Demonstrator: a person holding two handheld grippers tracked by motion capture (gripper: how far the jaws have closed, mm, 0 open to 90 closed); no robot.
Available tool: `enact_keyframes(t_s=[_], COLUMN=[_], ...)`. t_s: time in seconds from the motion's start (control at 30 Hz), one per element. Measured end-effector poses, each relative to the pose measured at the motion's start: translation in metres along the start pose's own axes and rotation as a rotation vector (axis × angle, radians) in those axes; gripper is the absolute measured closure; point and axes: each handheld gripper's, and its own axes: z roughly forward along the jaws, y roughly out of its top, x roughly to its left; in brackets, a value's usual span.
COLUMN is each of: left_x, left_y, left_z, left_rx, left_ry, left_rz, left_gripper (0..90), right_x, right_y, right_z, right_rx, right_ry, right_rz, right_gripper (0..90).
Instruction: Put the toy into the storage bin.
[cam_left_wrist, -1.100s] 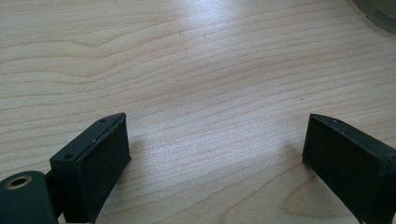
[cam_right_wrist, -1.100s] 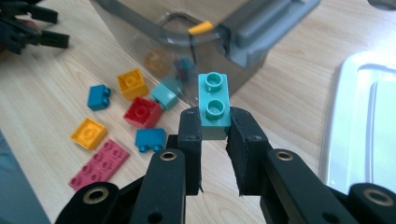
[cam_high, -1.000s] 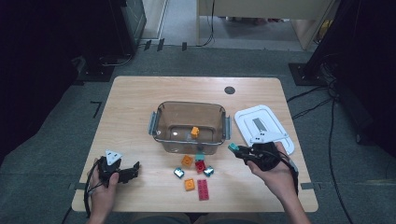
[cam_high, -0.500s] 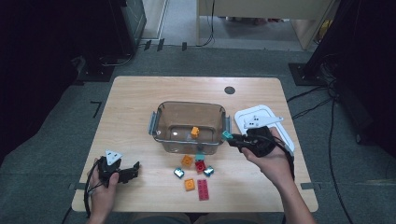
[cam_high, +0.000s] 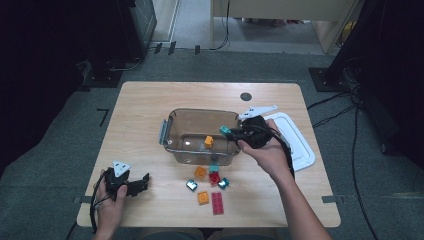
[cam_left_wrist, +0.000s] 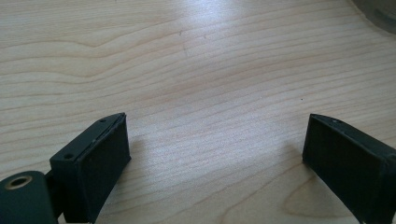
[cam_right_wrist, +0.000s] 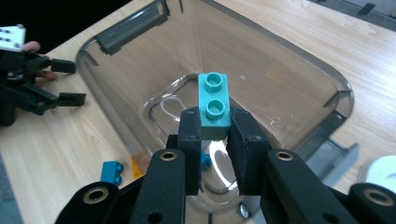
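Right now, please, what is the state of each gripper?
Left gripper: open, holding nothing, resting low on the table.
Right gripper: closed on a teal brick, held over the clear container.

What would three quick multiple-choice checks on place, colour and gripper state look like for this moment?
1. Where is the teal brick?
A. on the table
B. over the clear bin
C. on the white lid

2. What colour is the brick lying in the bin?
A. orange
B. red
C. teal

3. How does the left gripper stand?
A. open
B. shut on a brick
C. shut on the lid

Key: 1 B, the right gripper holds it above the bin; 2 A, orange brick lies inside; 3 A, jaws apart over bare wood.
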Motion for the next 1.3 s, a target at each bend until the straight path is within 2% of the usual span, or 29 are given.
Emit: enact_keyframes(t_s=[0.1,0.33,0.47,0.57,0.63,0.73,0.83,0.9,1.03,1.13,1.3], left_x=[0.0,0.0,0.0,0.0,0.0,0.0,0.0,0.0,0.0,0.0,0.0], left_y=[0.0,0.0,0.0,0.0,0.0,0.0,0.0,0.0,0.0,0.0,0.0], left_z=[0.0,0.0,0.0,0.0,0.0,0.0,0.0,0.0,0.0,0.0,0.0], left_rx=[0.0,0.001,0.001,0.001,0.001,0.001,0.001,0.001,0.0,0.0,0.0], left_ry=[0.0,0.0,-0.001,-0.001,-0.001,-0.001,-0.001,0.0,0.0,0.0,0.0], left_rz=[0.0,0.0,-0.001,-0.001,-0.001,-0.001,-0.001,-0.001,0.0,0.0,0.0], left_gripper=[7.3,7.3,7.3,7.3,7.3,7.3,7.3,7.3,7.3,7.3,7.3], right_x=[-0.002,-0.008,-0.01,-0.01,-0.008,-0.006,-0.003,0.0,0.001,0.003,0.002], right_y=[0.002,0.006,0.01,0.009,0.008,0.007,0.007,0.008,0.007,0.003,-0.011], right_z=[0.012,0.041,0.054,0.063,0.067,0.068,0.064,0.056,0.039,0.025,0.003], right_rx=[0.021,0.107,0.153,0.209,0.228,0.225,0.197,0.173,0.121,0.094,0.059], right_ry=[-0.009,-0.04,-0.042,-0.037,-0.043,-0.032,-0.011,0.011,0.018,0.014,-0.021], right_rz=[0.004,0.024,0.036,0.026,0.018,0.014,0.009,0.008,0.02,0.016,0.01], right_gripper=[76.5,76.5,76.5,76.4,75.4,64.3,50.6,43.6,28.0,12.7,1.4])
